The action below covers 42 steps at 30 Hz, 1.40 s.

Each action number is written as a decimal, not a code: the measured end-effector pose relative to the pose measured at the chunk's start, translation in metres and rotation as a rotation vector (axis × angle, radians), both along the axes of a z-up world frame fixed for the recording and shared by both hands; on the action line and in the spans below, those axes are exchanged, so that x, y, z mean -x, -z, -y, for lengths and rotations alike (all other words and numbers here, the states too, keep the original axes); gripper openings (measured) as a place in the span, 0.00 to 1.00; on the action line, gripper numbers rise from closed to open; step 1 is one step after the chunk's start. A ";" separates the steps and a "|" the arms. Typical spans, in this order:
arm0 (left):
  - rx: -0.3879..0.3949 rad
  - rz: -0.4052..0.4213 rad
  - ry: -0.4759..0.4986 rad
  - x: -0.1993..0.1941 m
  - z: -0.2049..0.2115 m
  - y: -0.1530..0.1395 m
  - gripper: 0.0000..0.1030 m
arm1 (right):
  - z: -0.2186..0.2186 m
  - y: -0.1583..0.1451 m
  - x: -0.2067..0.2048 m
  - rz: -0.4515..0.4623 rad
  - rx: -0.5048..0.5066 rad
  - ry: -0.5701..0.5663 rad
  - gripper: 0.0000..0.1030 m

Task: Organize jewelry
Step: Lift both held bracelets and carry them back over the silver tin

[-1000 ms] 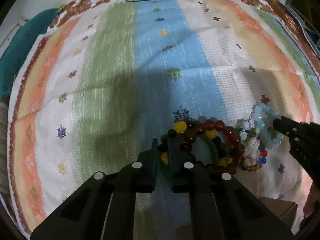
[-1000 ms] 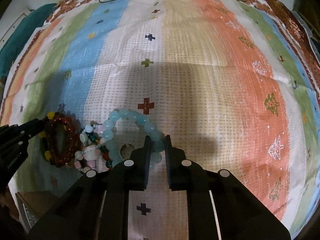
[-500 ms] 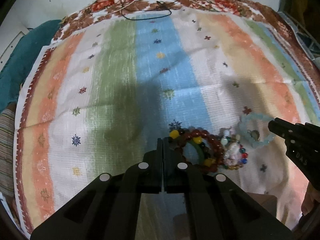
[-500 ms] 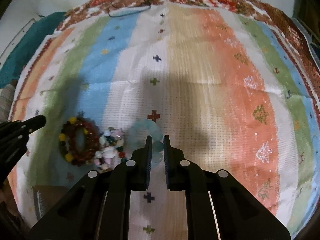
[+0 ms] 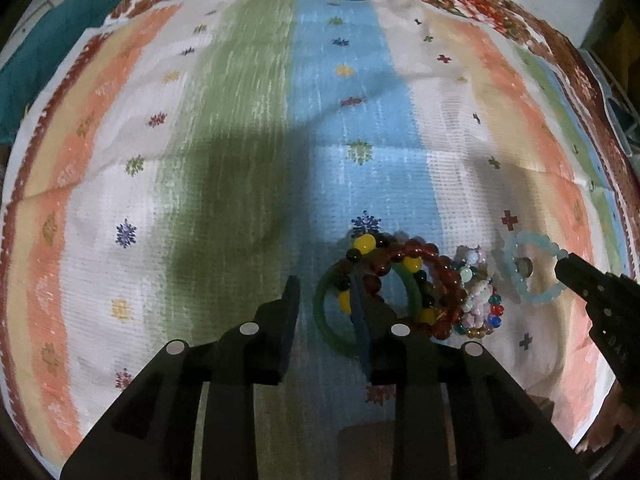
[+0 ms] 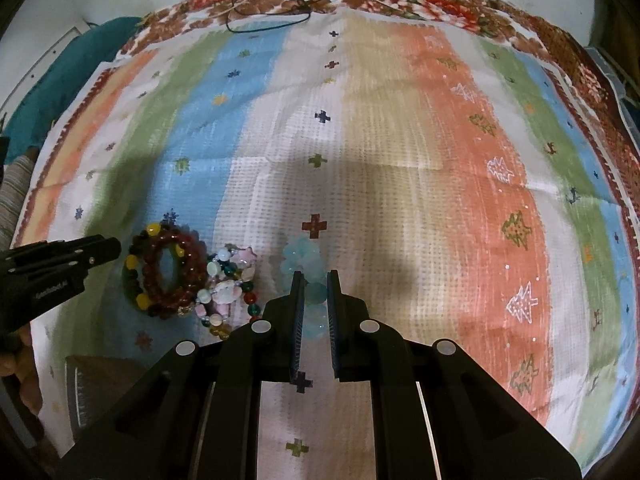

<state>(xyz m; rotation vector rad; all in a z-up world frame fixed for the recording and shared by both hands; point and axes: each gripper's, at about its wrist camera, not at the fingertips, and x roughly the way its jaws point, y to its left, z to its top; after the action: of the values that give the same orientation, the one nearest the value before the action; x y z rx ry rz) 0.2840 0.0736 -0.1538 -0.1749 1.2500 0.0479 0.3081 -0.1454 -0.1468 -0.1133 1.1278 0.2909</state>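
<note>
Here the pale blue bead bracelet (image 6: 311, 280) is pinched in the nearly closed right gripper (image 6: 313, 280), while the left gripper (image 5: 324, 300), just opening and empty, straddles the green bangle's (image 5: 324, 312) left rim on the striped cloth (image 5: 240, 140).

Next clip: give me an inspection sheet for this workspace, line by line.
Surface: striped woven cloth, creased.
Job's things: pale blue bead bracelet; dark red bead bracelet, green bangle and mixed pastel bead bracelet piled together.
Clutter: brown box corner at near edge.
Grippers: right hand-held gripper shut on the pale blue bracelet; left hand-held gripper jaws just opened, one finger over the green bangle, gripping nothing.
Cables: thin black cord at far edge.
Surroundings: teal fabric on the left.
</note>
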 end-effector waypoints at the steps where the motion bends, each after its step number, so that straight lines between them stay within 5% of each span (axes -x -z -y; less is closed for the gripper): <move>1: 0.008 -0.006 -0.005 -0.001 0.000 0.002 0.25 | 0.000 0.001 0.000 -0.001 0.003 0.000 0.12; 13: -0.121 -0.009 0.061 -0.009 0.022 0.021 0.25 | -0.003 0.010 -0.003 -0.014 0.027 -0.010 0.12; 17: -0.182 -0.003 0.110 -0.013 0.030 0.022 0.15 | -0.003 0.010 -0.004 -0.017 0.027 -0.010 0.12; 26: -0.147 0.020 0.090 -0.013 0.024 0.010 0.09 | -0.002 0.009 -0.005 -0.016 0.023 -0.005 0.12; 42: -0.062 0.165 0.119 0.010 0.038 -0.060 0.09 | 0.000 -0.018 0.014 0.025 -0.014 -0.030 0.12</move>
<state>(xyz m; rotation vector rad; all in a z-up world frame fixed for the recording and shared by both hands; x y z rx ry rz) 0.2740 0.0353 -0.0938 -0.0492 1.0903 -0.0303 0.2936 -0.1450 -0.1286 -0.1210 1.0998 0.3231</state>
